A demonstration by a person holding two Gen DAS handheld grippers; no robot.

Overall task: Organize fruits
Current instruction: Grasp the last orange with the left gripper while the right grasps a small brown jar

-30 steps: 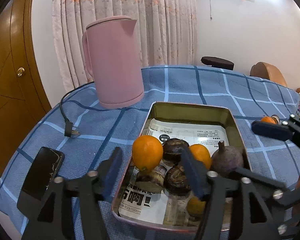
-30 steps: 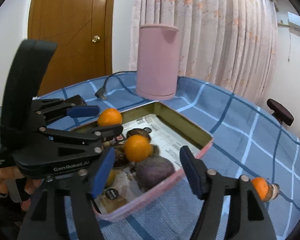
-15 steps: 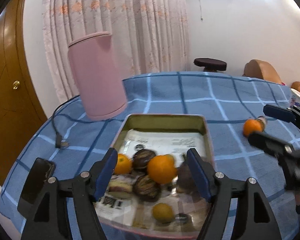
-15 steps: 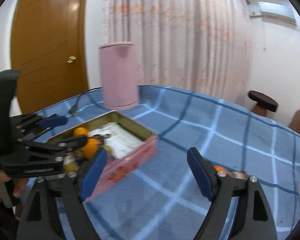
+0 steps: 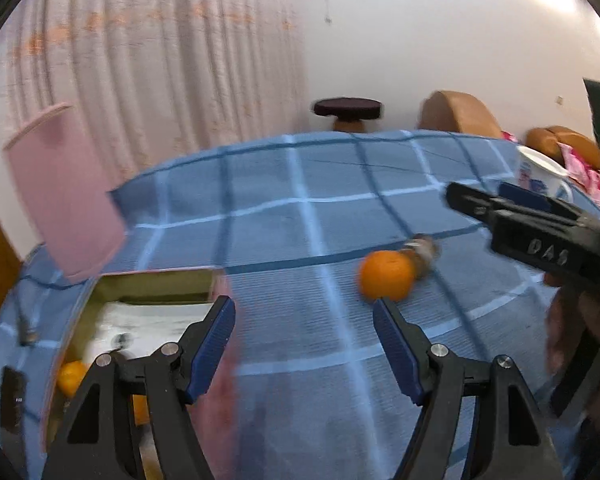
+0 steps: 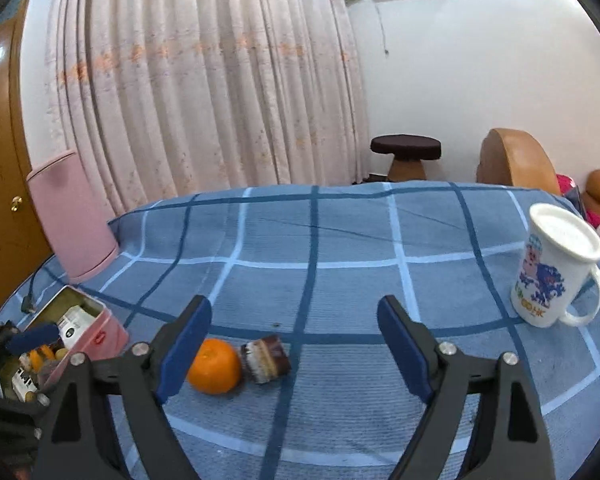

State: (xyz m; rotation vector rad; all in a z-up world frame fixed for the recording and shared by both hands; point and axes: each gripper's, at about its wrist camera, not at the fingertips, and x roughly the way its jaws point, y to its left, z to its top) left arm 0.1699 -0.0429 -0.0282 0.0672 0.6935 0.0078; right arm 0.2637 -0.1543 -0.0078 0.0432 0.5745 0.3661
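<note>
While the right gripper has just been opening its empty jaws, the orange sits by the left jaw — centre, then descend; left gripper likewise open, empty.

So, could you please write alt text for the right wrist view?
An open right hand-held gripper hovers over a blue checked tablecloth, facing an orange lying beside a small brown-and-cream cake. A pink tin of fruit sits at the left and a white mug at the right.
</note>
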